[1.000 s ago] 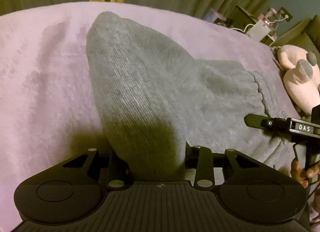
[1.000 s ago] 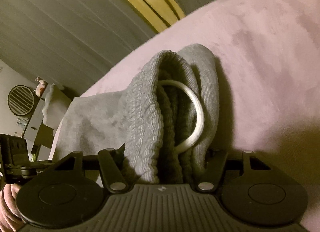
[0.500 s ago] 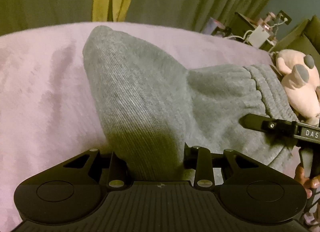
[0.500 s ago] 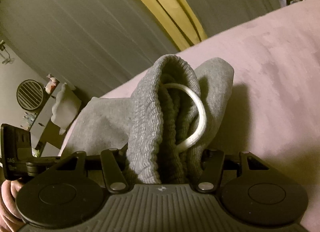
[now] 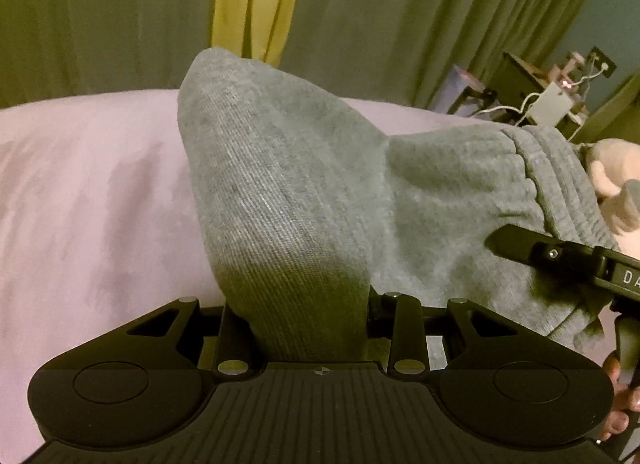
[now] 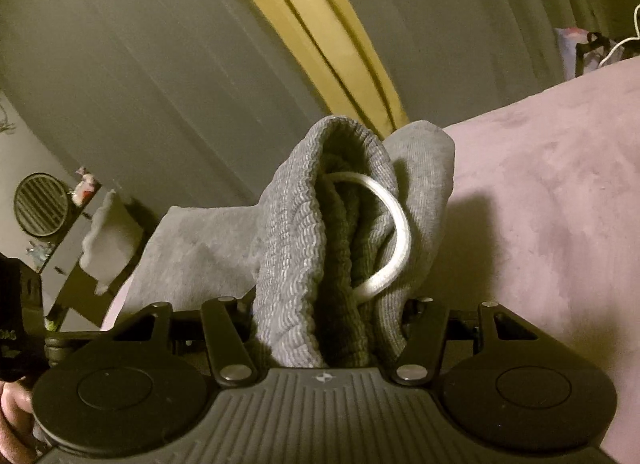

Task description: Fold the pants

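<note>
**A:** What has your left gripper (image 5: 308, 328) got?

**B:** Your left gripper is clamped on a bunched fold of the grey sweatpants (image 5: 288, 191). Its jaws stand narrow with the knit packed between them, and the cloth rises from them in a peak.

**A:** And your right gripper (image 6: 332, 336)?

**B:** Your right one stands wider, closed on the thick ribbed waistband (image 6: 296, 248). A loop of white drawstring (image 6: 396, 240) curls out of the folds just above the jaws.

**A:** Where are the pants themselves?

**B:** They hang between your two grippers, over the pink blanket (image 5: 92, 191) on the bed. In your left view the waistband runs off to the right, where your other gripper's finger crosses it. A pink plush toy (image 5: 612, 179) lies just past that edge, and green curtains (image 5: 100, 19) with a yellow strip hang behind.
</note>
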A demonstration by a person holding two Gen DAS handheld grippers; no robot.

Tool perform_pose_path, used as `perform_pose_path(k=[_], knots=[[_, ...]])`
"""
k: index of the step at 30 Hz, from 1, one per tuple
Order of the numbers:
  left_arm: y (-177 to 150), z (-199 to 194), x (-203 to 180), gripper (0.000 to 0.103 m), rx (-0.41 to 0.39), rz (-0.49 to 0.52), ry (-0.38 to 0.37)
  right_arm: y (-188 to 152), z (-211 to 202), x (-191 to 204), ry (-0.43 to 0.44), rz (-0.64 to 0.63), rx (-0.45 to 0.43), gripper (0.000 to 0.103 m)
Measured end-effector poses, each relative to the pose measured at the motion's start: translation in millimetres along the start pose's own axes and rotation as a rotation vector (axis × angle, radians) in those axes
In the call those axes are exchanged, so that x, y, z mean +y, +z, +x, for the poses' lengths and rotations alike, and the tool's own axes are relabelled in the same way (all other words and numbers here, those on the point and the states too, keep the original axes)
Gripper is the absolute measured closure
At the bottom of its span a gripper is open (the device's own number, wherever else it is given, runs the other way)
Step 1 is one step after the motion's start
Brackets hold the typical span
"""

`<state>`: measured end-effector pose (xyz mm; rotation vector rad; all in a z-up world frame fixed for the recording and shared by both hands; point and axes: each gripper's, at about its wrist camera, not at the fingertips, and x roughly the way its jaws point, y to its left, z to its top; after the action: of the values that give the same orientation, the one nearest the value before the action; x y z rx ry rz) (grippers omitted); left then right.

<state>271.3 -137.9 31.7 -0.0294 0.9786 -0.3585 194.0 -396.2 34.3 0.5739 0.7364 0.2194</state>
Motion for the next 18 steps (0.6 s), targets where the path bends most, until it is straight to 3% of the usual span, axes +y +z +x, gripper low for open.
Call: perform_pose_path(k=[10, 15, 18], knots=[[6, 44, -11, 0.065, 0.022, 0.038, 0.034, 10, 36, -10, -0.093, -0.03, 0.011, 0.045], [1, 52, 1, 0.061, 0.016, 0.041, 0.053, 10, 53, -14, -0.143, -0.041, 0.019, 0.043], [3, 54, 9, 0.053, 0.023, 0.025, 0.05, 8, 57, -15, -0.165, -0.055, 0.025, 0.042]])
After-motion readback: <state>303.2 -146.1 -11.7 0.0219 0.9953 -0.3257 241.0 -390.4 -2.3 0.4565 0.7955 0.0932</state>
